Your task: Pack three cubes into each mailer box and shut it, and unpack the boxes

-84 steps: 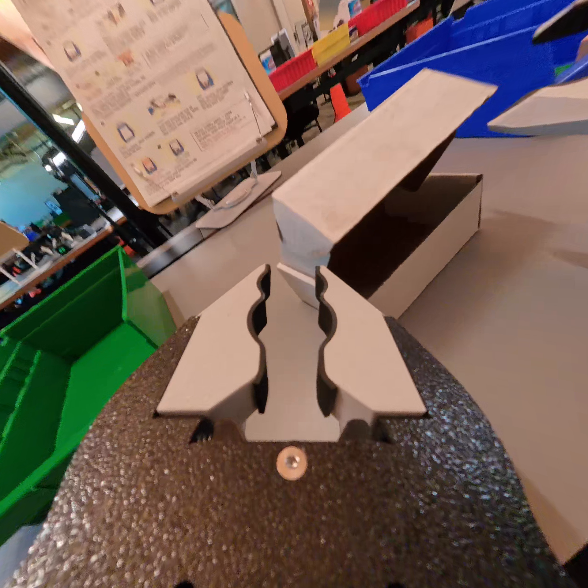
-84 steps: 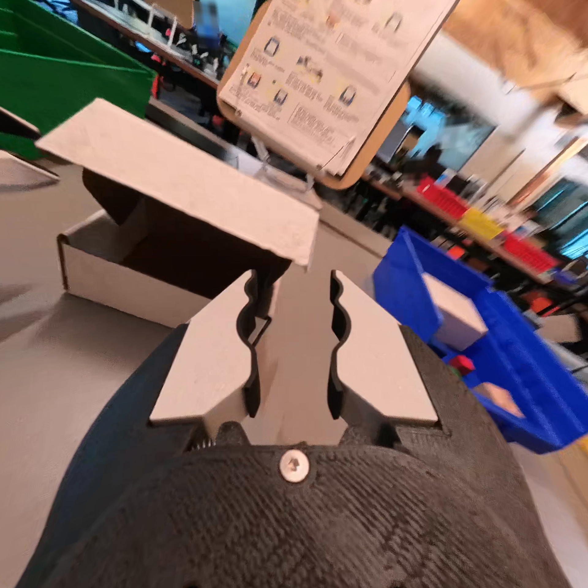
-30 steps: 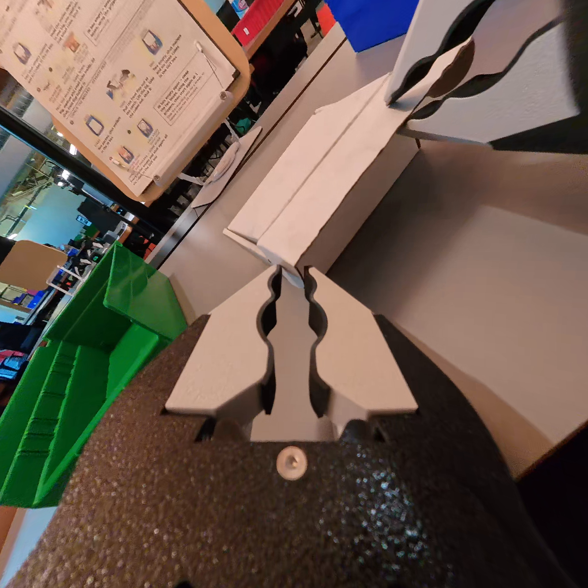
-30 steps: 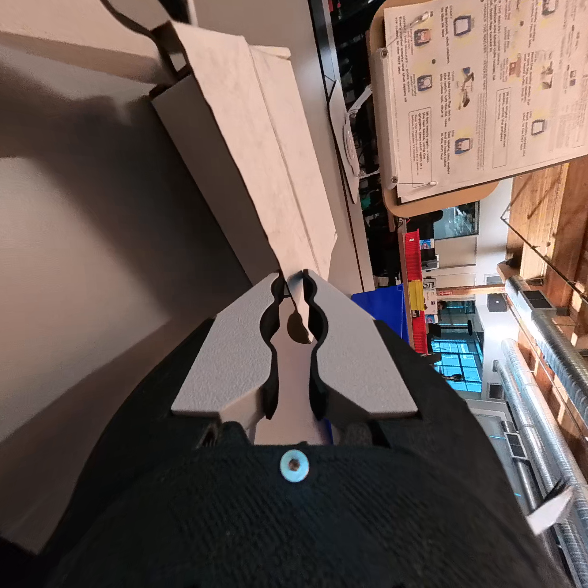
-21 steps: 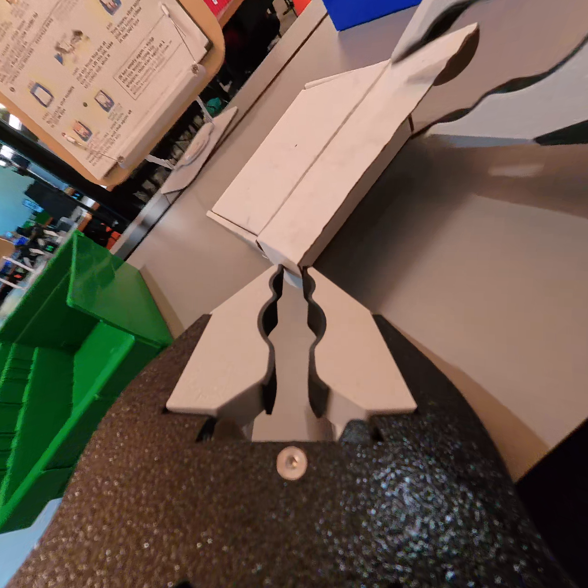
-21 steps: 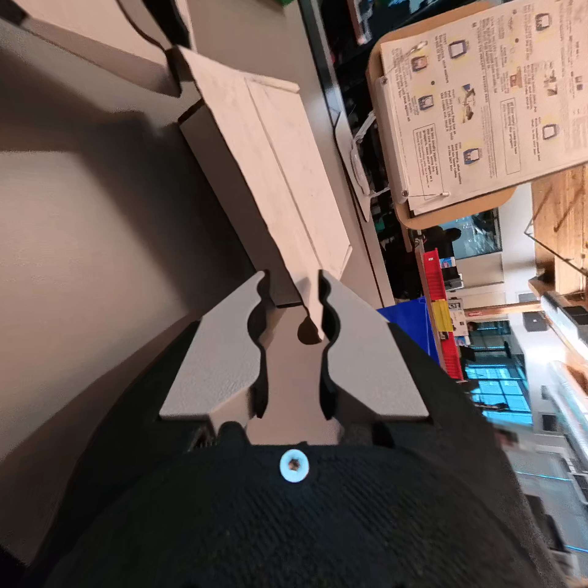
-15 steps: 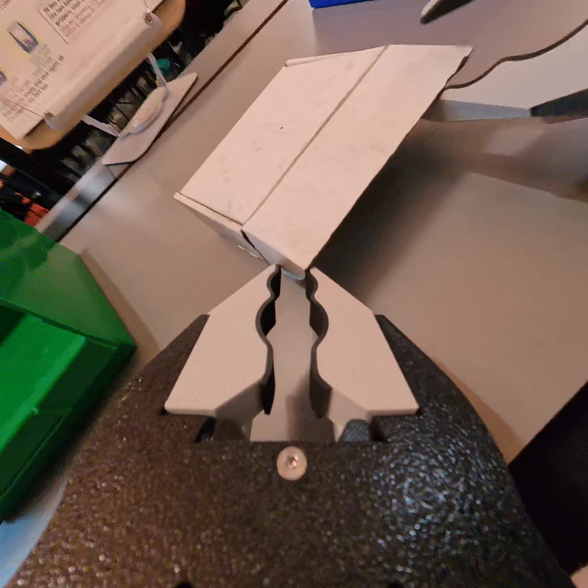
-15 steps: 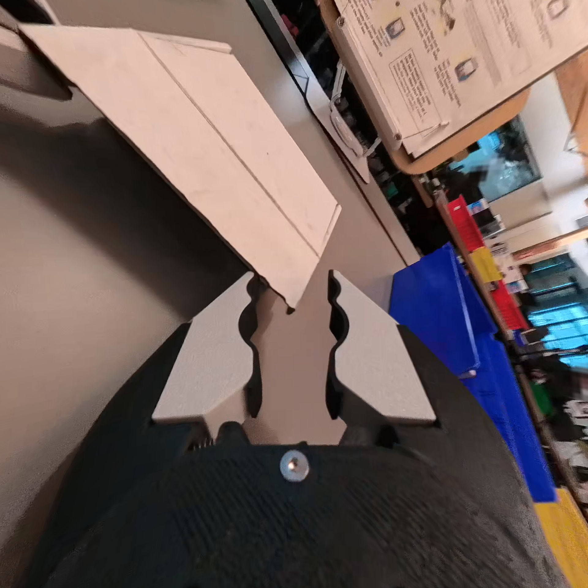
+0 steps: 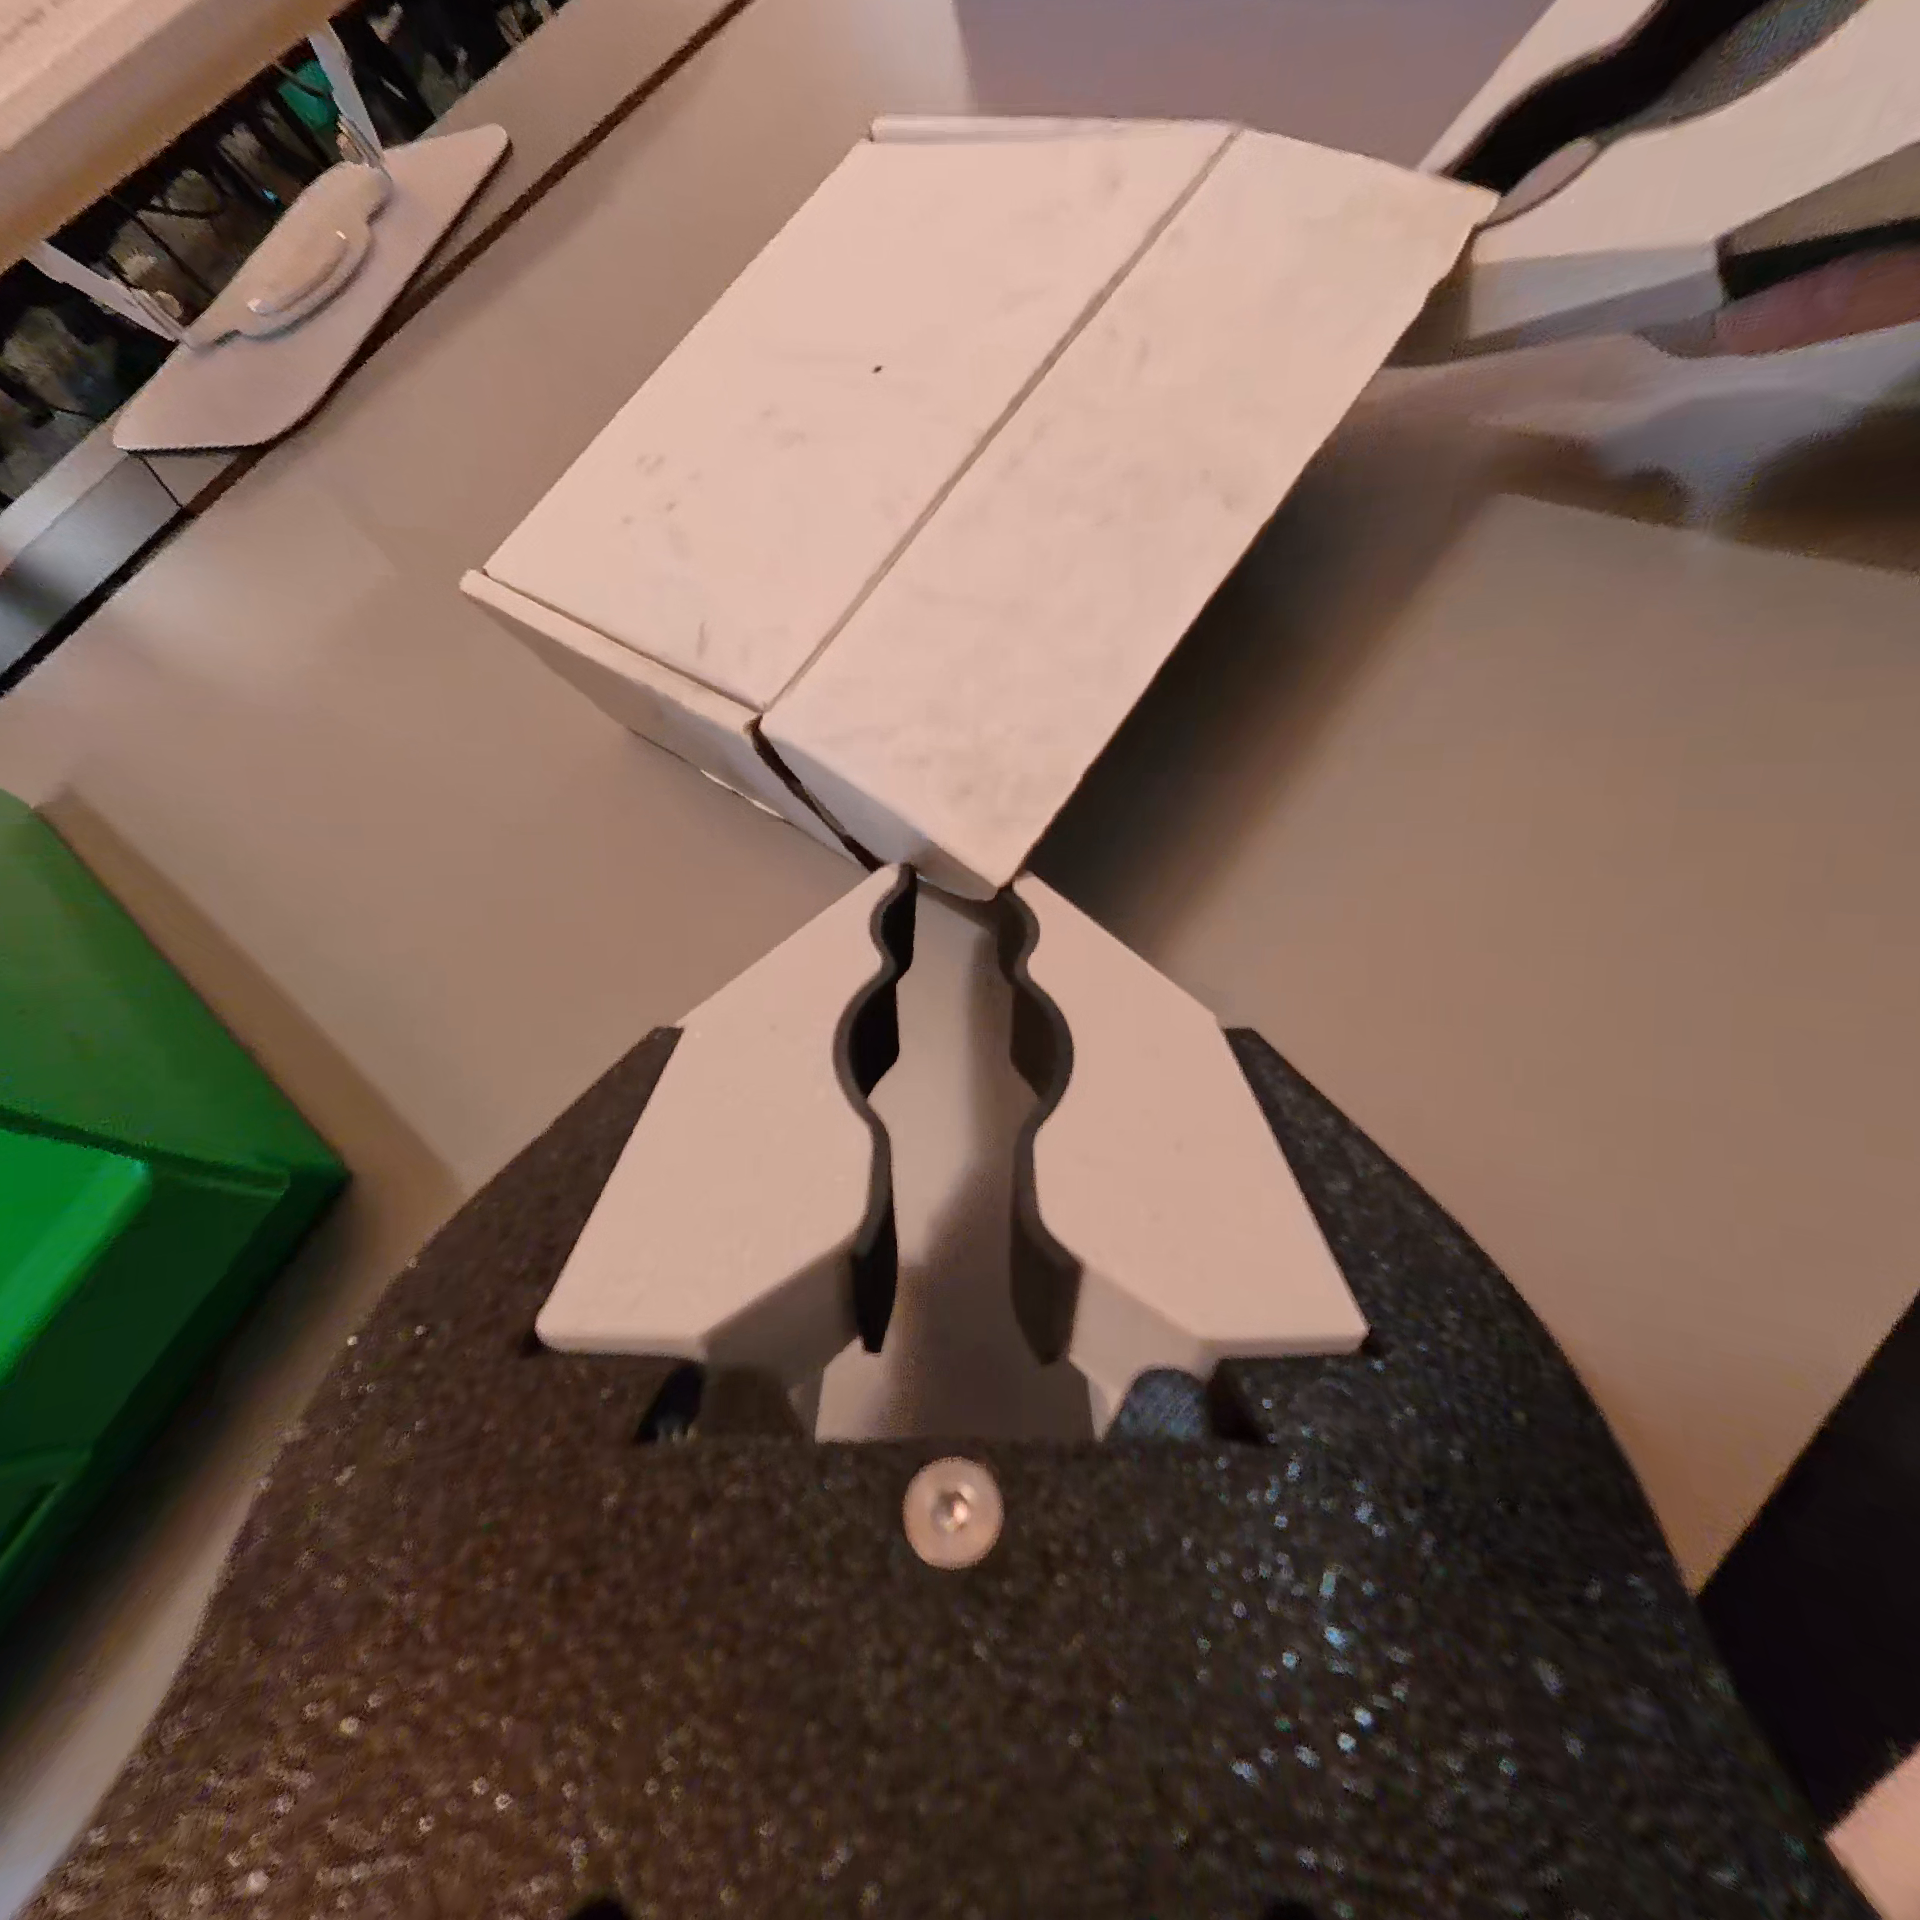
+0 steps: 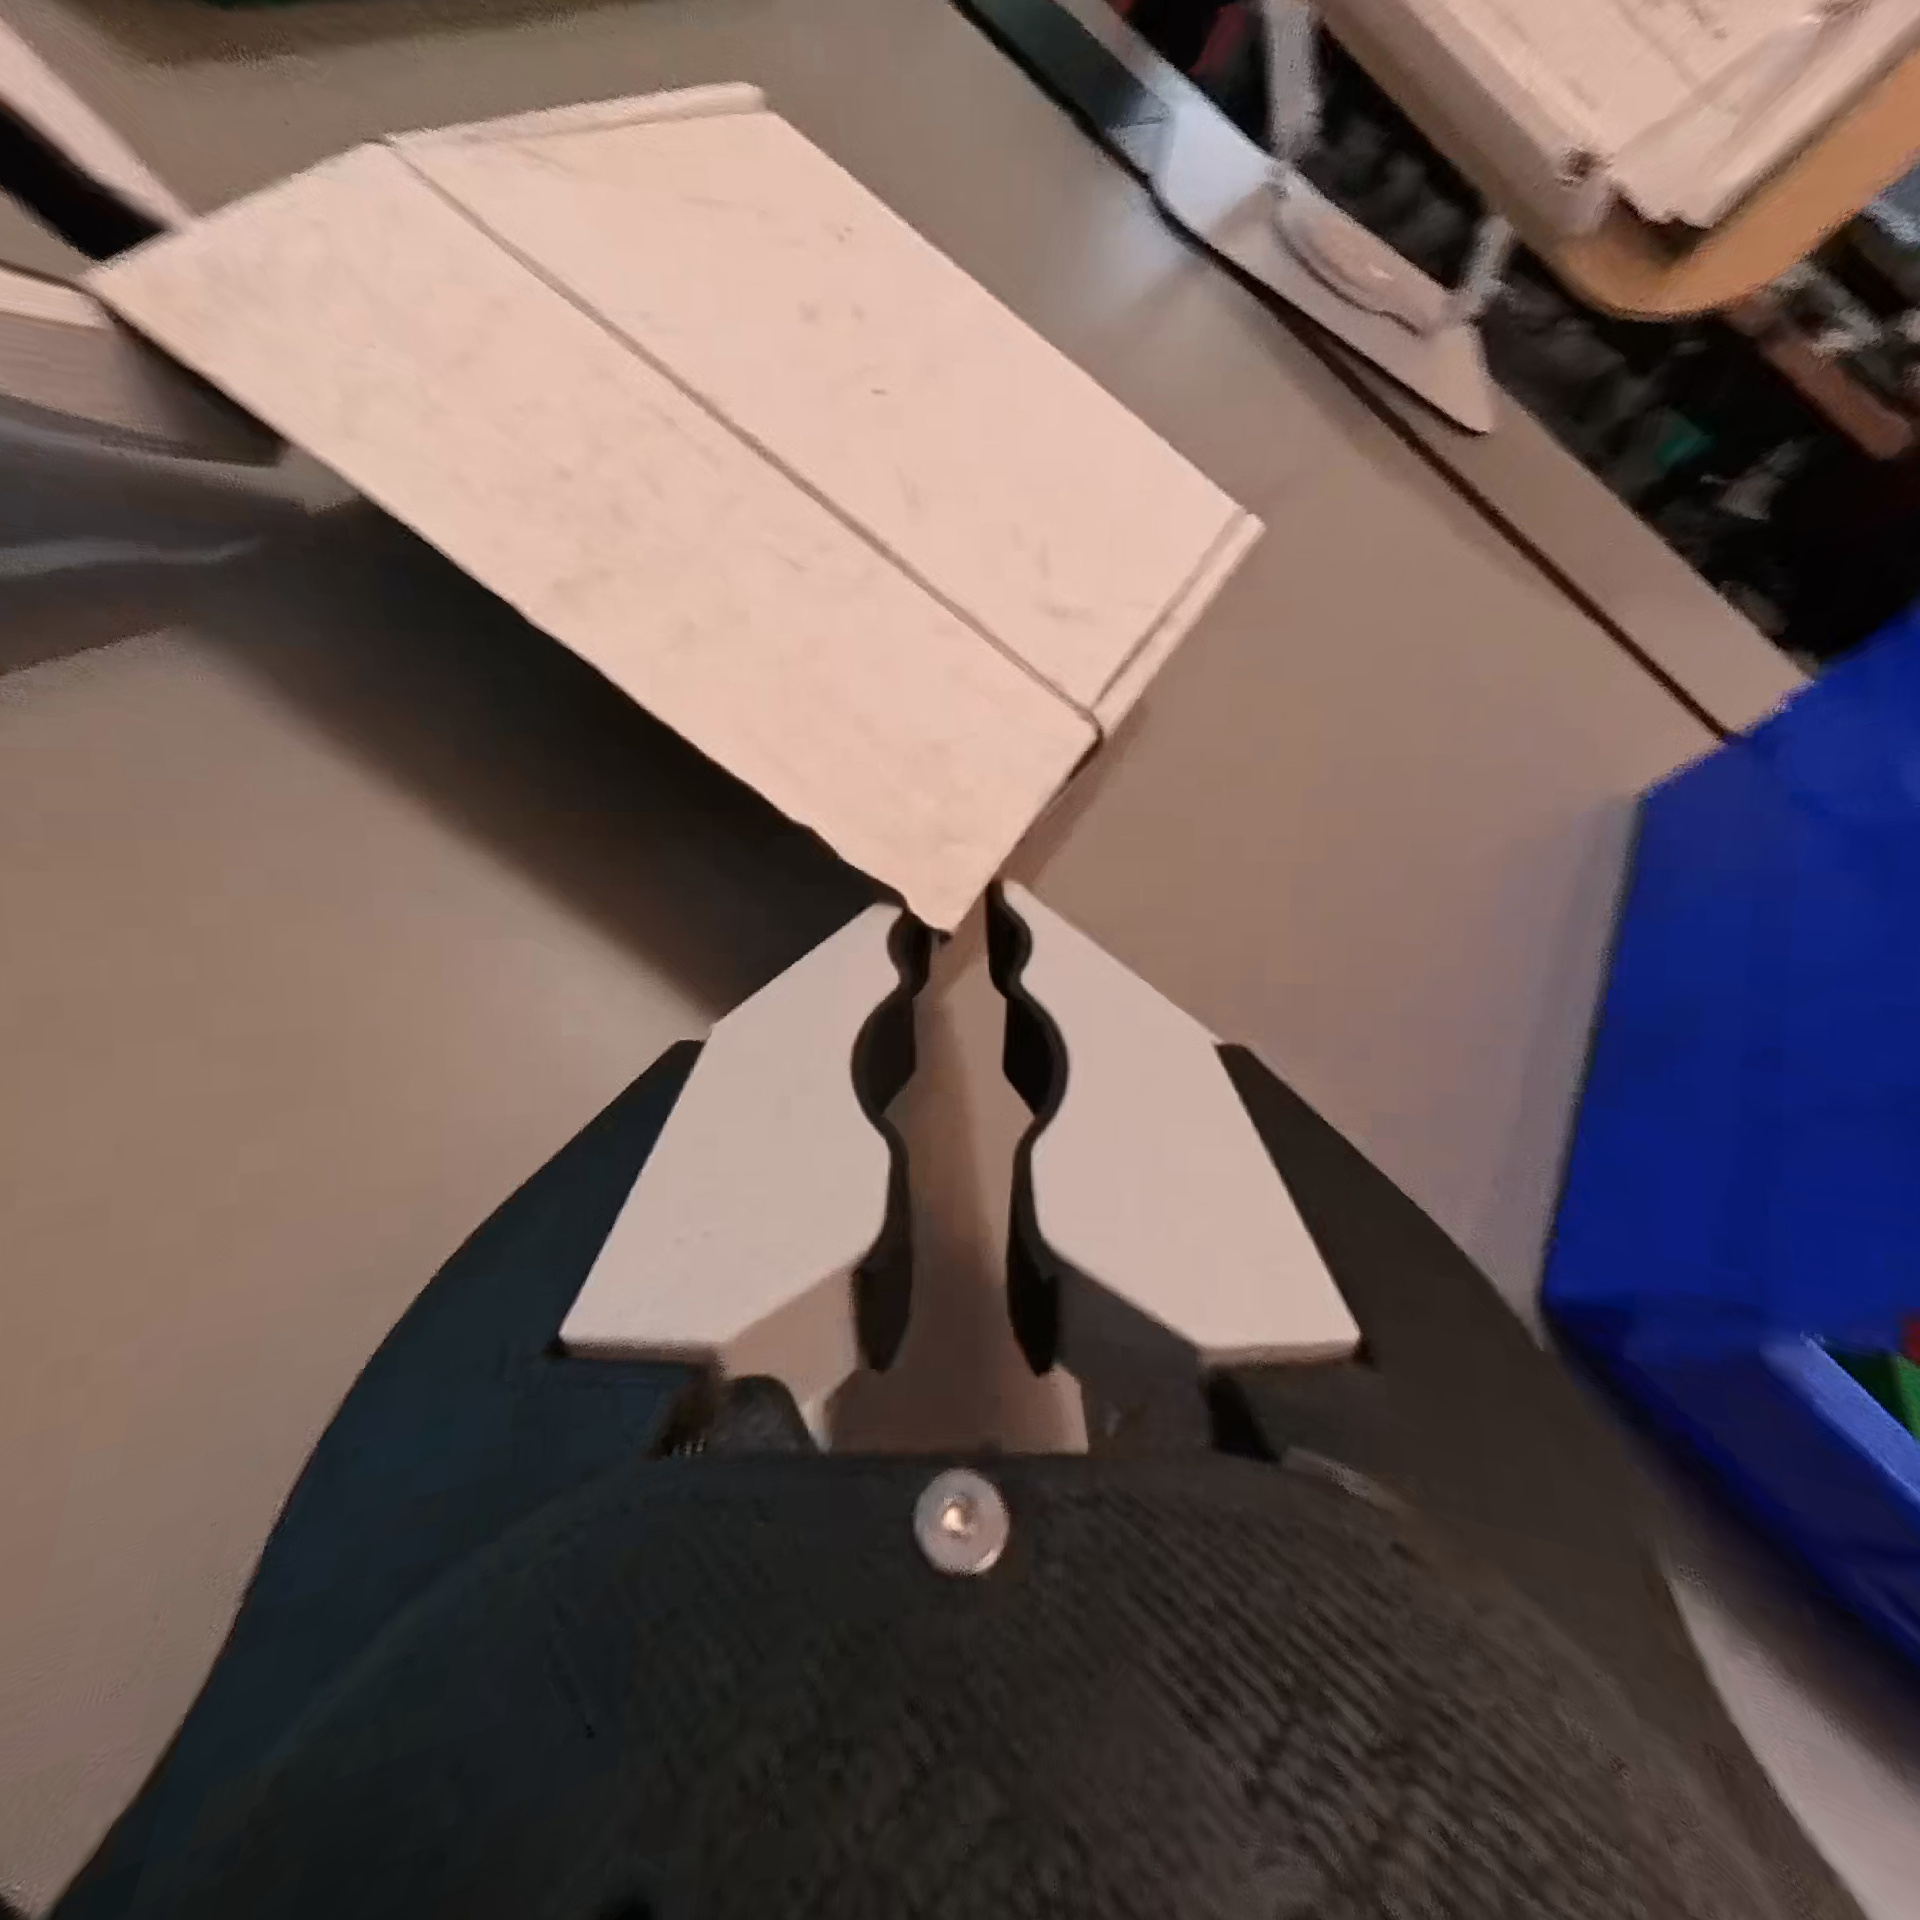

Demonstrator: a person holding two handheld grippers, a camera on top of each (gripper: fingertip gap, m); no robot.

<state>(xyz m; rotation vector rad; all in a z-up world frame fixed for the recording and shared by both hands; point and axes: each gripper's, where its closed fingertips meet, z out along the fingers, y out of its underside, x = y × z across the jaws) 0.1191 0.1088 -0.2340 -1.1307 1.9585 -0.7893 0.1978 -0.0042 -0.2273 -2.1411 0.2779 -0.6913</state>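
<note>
Grey tabletop [image 9: 1558, 935] carries a white mailer box [image 9: 935, 436], lid now folded down from open seconds ago, front flap untucked, its corners pinched by nearly closed left gripper [image 9: 954, 902] and right gripper [image 10: 943, 914].

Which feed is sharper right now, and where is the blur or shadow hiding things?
Left wrist view: mailer box and left gripper sharp; right gripper at top right smeared.
Right wrist view: soft all over, blue bin and clipboard streaked; dark shadow under the box's front flap.
</note>
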